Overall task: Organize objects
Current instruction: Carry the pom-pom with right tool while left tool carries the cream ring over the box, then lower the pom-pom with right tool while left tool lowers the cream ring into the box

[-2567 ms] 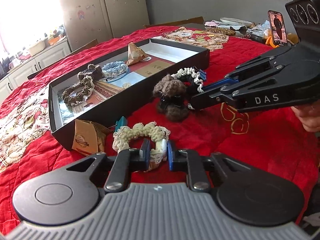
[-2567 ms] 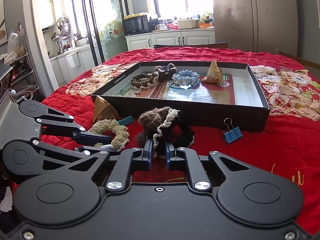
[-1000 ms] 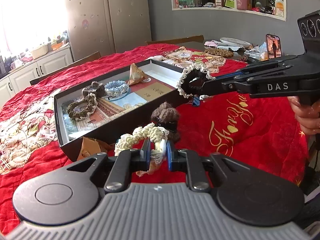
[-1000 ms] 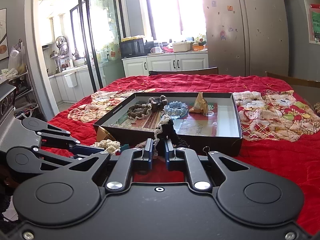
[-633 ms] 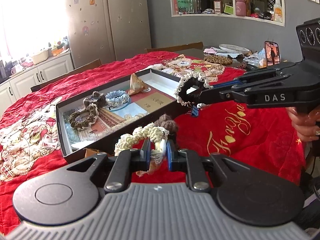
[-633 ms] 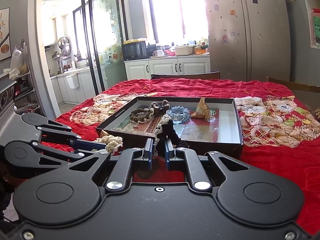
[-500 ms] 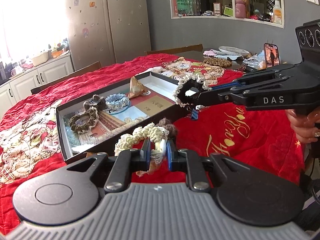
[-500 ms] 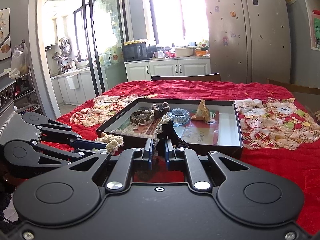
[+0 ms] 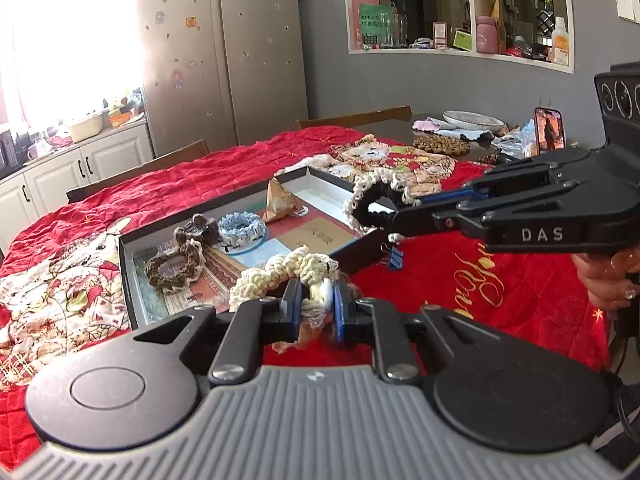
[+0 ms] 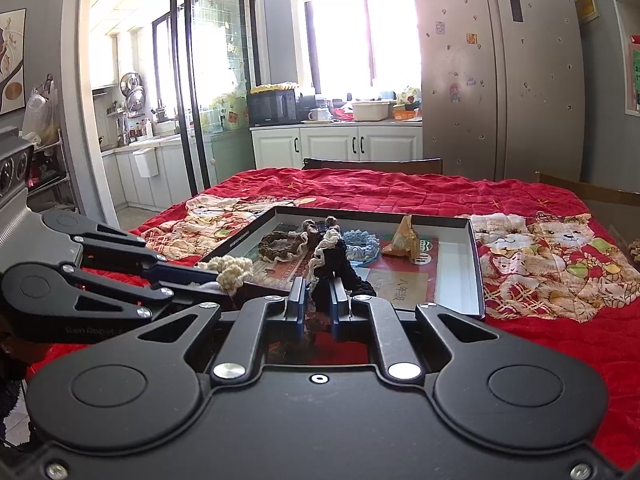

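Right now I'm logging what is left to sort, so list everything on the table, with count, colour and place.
Tray: one, black, on the red cloth.
Brown scrunchie: one, in the tray.
Blue scrunchie: one, in the tray.
Dark clip: one, in the tray, beside the blue scrunchie.
Paper pyramid: one, tan, in the tray.
Binder clip: one, blue, on the cloth by the tray wall.
Cream scrunchie: one, held over the tray's near edge.
Black scrunchie: one, cream-edged, held above the tray.
Left gripper: shut on the cream scrunchie.
Right gripper: shut on the black scrunchie.
Hand: one, on the right gripper's handle.
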A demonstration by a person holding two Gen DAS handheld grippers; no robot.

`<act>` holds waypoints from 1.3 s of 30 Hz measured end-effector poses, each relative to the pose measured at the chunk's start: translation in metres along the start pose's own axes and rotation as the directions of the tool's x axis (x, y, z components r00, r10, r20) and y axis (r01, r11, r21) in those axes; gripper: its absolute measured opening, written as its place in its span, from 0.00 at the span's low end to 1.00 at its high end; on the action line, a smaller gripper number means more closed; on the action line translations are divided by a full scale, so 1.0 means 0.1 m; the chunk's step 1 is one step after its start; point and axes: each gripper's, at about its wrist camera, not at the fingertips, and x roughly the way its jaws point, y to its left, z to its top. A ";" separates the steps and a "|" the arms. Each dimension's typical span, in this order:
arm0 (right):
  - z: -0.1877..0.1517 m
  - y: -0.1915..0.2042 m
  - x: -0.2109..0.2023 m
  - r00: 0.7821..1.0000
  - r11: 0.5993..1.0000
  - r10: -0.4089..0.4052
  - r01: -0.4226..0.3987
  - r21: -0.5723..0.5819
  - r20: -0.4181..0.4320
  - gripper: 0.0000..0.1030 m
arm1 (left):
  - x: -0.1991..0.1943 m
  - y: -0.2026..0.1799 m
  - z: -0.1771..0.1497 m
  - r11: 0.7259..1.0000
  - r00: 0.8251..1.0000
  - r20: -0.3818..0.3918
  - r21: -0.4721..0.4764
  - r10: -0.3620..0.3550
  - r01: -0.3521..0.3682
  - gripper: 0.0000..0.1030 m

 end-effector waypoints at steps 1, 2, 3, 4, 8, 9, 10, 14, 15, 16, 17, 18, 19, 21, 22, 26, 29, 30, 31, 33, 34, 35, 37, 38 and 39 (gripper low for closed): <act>0.00 0.00 0.01 1.000 1.000 -0.002 0.002 -0.001 0.000 0.11 | 0.00 0.00 0.01 1.000 1.000 0.002 -0.002 0.002 -0.002 0.18; 0.00 -0.01 0.01 1.000 1.000 -0.003 0.003 -0.001 0.000 0.11 | 0.00 0.01 0.02 1.000 1.000 0.004 -0.003 0.005 -0.005 0.18; 0.01 -0.01 0.01 1.000 1.000 -0.004 0.004 -0.001 0.001 0.11 | 0.00 0.01 0.03 1.000 1.000 0.006 -0.004 0.007 -0.007 0.18; 0.02 -0.02 0.01 1.000 1.000 -0.005 0.005 -0.001 0.002 0.11 | 0.01 0.02 0.04 1.000 1.000 0.007 -0.006 0.008 -0.008 0.18; 0.05 -0.04 0.05 1.000 1.000 -0.010 0.010 -0.001 0.007 0.11 | 0.02 0.05 0.07 1.000 1.000 0.013 -0.016 0.021 -0.021 0.18; 0.06 -0.05 0.05 1.000 1.000 -0.012 0.012 -0.001 0.008 0.11 | 0.02 0.07 0.09 1.000 1.000 0.014 -0.019 0.024 -0.024 0.18; 0.07 -0.05 0.06 1.000 1.000 -0.015 0.015 -0.002 0.010 0.11 | 0.03 0.08 0.10 0.999 1.000 0.015 -0.022 0.027 -0.027 0.18; 0.14 -0.08 0.10 0.999 1.000 -0.029 0.029 -0.007 0.021 0.11 | 0.03 0.17 0.15 0.998 0.999 0.024 -0.044 0.047 -0.046 0.18; 0.16 -0.10 0.11 0.999 0.999 -0.033 0.033 -0.008 0.024 0.11 | 0.02 0.19 0.16 0.998 0.998 0.027 -0.047 0.054 -0.053 0.18; 0.18 -0.11 0.12 0.999 0.999 -0.036 0.036 -0.008 0.026 0.11 | 0.02 0.22 0.18 0.997 0.998 0.032 -0.049 0.062 -0.060 0.18; 0.21 -0.13 0.13 0.999 0.999 -0.038 0.038 -0.006 0.028 0.11 | 0.01 0.25 0.20 0.996 0.997 0.039 -0.053 0.074 -0.072 0.18; 0.23 -0.15 0.14 0.999 0.999 -0.039 0.039 -0.002 0.029 0.11 | 0.01 0.27 0.22 0.995 0.996 0.044 -0.056 0.082 -0.080 0.18; 0.25 -0.17 0.15 0.999 0.999 -0.042 0.042 0.002 0.031 0.11 | 0.01 0.31 0.25 0.994 0.995 0.050 -0.063 0.090 -0.087 0.18; 0.30 -0.21 0.18 0.998 0.999 -0.049 0.049 0.011 0.036 0.11 | 0.03 0.38 0.29 0.992 0.993 0.057 -0.080 0.107 -0.102 0.18; 0.32 -0.22 0.19 0.998 0.999 -0.053 0.052 0.012 0.039 0.11 | 0.04 0.41 0.31 0.990 0.992 0.058 -0.088 0.116 -0.111 0.18; 0.42 -0.26 0.28 0.996 0.998 -0.070 0.069 0.011 0.049 0.11 | 0.16 0.53 0.37 0.981 0.986 0.045 -0.115 0.161 -0.155 0.18; 0.48 -0.26 0.37 0.996 0.997 -0.076 0.076 0.006 0.049 0.11 | 0.25 0.59 0.41 0.975 0.981 0.037 -0.126 0.191 -0.185 0.18; 0.49 -0.26 0.41 0.996 0.997 -0.076 0.075 0.006 0.048 0.11 | 0.28 0.62 0.41 0.973 0.980 0.037 -0.131 0.195 -0.189 0.18; 0.51 -0.26 0.44 0.996 0.997 -0.074 0.074 0.006 0.047 0.11 | 0.30 0.64 0.42 0.972 0.979 0.037 -0.136 0.200 -0.193 0.18; 0.54 -0.24 0.53 0.996 0.997 -0.072 0.072 0.004 0.045 0.11 | 0.35 0.68 0.45 0.967 0.975 0.039 -0.148 0.217 -0.209 0.18; 0.55 -0.24 0.57 0.997 0.998 -0.070 0.070 0.003 0.043 0.11 | 0.37 0.70 0.46 0.964 0.973 0.038 -0.150 0.227 -0.219 0.18; 0.57 -0.23 0.61 0.997 0.998 -0.067 0.067 0.002 0.040 0.11 | 0.40 0.72 0.48 0.960 0.970 0.037 -0.155 0.240 -0.232 0.18; 0.59 -0.20 0.72 0.997 0.998 -0.065 0.065 -0.005 0.032 0.11 | 0.45 0.76 0.50 0.956 0.967 0.033 -0.161 0.254 -0.246 0.18; 0.61 -0.19 0.78 0.997 0.998 -0.068 0.068 -0.011 0.031 0.11 | 0.49 0.78 0.52 0.954 0.965 0.032 -0.166 0.259 -0.250 0.18; 0.63 -0.18 0.83 0.997 0.997 -0.072 0.073 -0.017 0.031 0.11 | 0.53 0.80 0.53 0.952 0.964 0.029 -0.170 0.263 -0.255 0.18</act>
